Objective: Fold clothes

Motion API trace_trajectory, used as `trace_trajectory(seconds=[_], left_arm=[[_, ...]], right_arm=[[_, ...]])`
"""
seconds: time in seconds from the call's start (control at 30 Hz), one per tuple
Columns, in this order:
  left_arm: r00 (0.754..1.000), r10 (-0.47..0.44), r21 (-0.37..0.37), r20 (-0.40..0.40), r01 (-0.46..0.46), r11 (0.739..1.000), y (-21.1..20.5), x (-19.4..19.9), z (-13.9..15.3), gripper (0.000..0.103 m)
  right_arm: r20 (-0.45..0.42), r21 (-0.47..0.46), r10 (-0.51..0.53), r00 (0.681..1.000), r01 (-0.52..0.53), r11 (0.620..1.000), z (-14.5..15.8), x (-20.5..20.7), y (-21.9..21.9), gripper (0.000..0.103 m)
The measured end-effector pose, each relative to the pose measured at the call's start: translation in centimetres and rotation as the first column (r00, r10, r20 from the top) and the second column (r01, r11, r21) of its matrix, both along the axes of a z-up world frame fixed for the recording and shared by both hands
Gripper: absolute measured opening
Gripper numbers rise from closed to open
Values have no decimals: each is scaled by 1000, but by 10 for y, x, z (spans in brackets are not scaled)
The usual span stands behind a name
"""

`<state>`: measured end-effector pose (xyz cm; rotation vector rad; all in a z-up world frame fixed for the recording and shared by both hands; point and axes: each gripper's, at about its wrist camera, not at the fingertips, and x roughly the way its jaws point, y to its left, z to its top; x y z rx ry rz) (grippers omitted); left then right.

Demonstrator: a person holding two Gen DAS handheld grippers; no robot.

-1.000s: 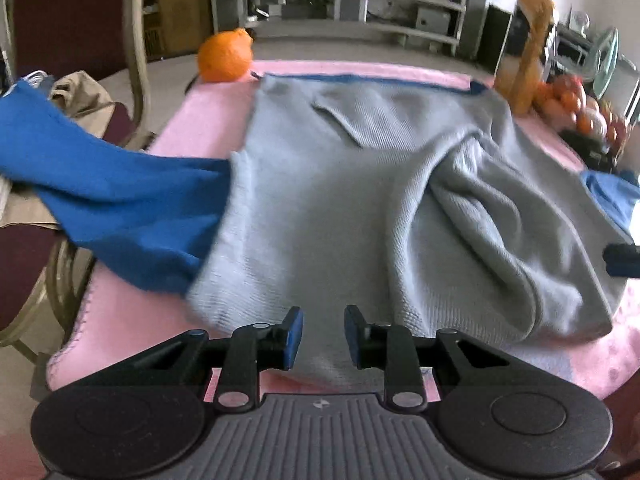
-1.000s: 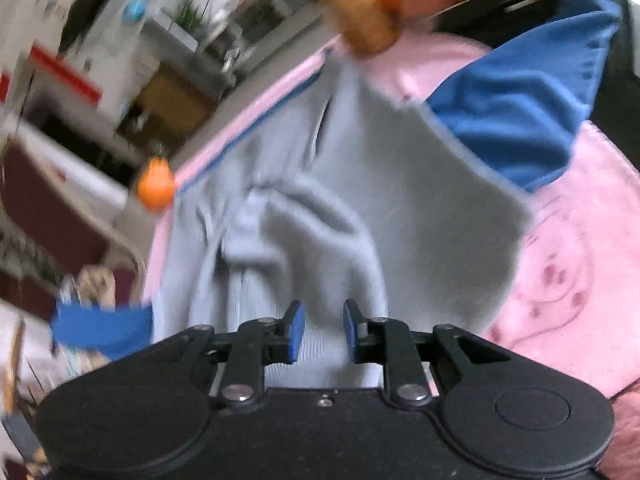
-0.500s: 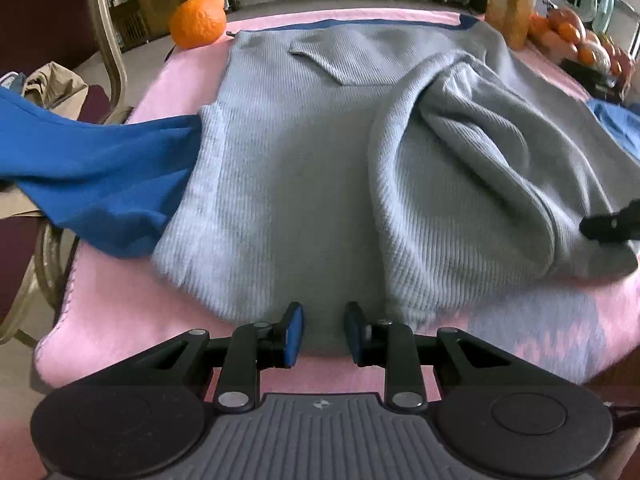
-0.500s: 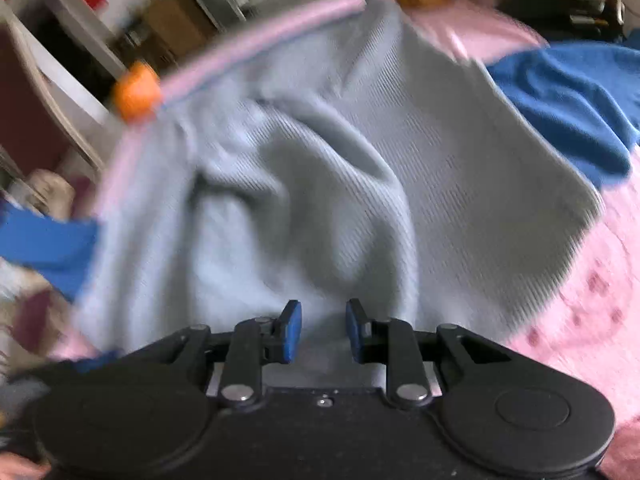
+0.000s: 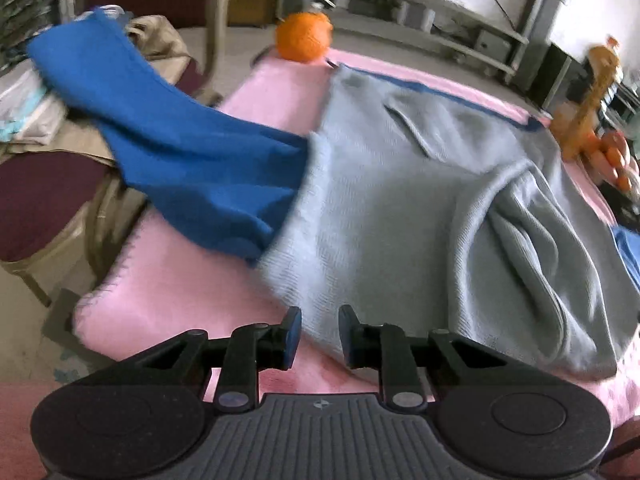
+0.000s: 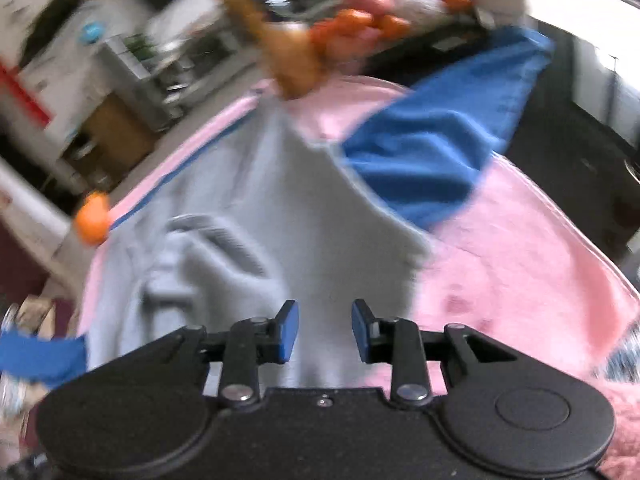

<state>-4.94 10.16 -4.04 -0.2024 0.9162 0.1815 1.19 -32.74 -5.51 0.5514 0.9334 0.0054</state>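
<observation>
A grey knit sweater point(image 5: 400, 208) with blue sleeves lies spread on a pink blanket point(image 5: 180, 288). Its right half is bunched into a raised fold point(image 5: 532, 240). One blue sleeve point(image 5: 180, 140) trails off the table's left side onto a chair. The other blue sleeve point(image 6: 432, 160) lies to the right. My left gripper point(image 5: 320, 334) hovers over the hem's left corner, its jaws closing, a narrow gap between them and no cloth pinched. My right gripper point(image 6: 324, 330) hangs above the grey hem point(image 6: 320, 220) near its right corner, jaws opening, nothing between the pads.
An orange point(image 5: 304, 40) sits at the far left corner of the blanket. An orange bottle point(image 5: 596, 80) and a pile of fruit point(image 5: 612, 156) stand at the far right. A maroon chair point(image 5: 40, 200) with clothes on it stands left of the table.
The left view has swung left, bringing more of the blue sleeve and chair into sight. The right gripper's jaws stand wider. The right gripper's tip has left the left view's right edge.
</observation>
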Motion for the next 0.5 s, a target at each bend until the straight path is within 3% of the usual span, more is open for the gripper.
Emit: trace_trajectory(seconds=[0.17, 0.27, 0.33, 0.43, 0.5], left_arm=[[995, -92, 77, -22, 94, 993, -27, 11, -12, 21], [985, -127, 108, -117, 139, 984, -32, 15, -26, 25], [982, -143, 145, -127, 161, 976, -37, 11, -25, 25], [983, -126, 115, -133, 142, 983, -29, 8, -21, 25], [991, -91, 79, -102, 99, 992, -16, 3, -11, 24]], right_arm=[[-56, -82, 62, 996, -67, 994, -11, 4, 17, 30], [-117, -93, 126, 985, -137, 986, -18, 7, 27, 29], [-149, -161, 158, 976, -181, 970, -18, 4, 37, 24], [-151, -215, 169, 974, -199, 956, -15, -1, 44, 22], [-123, -183, 167, 978, -188, 965, -8, -5, 42, 23]])
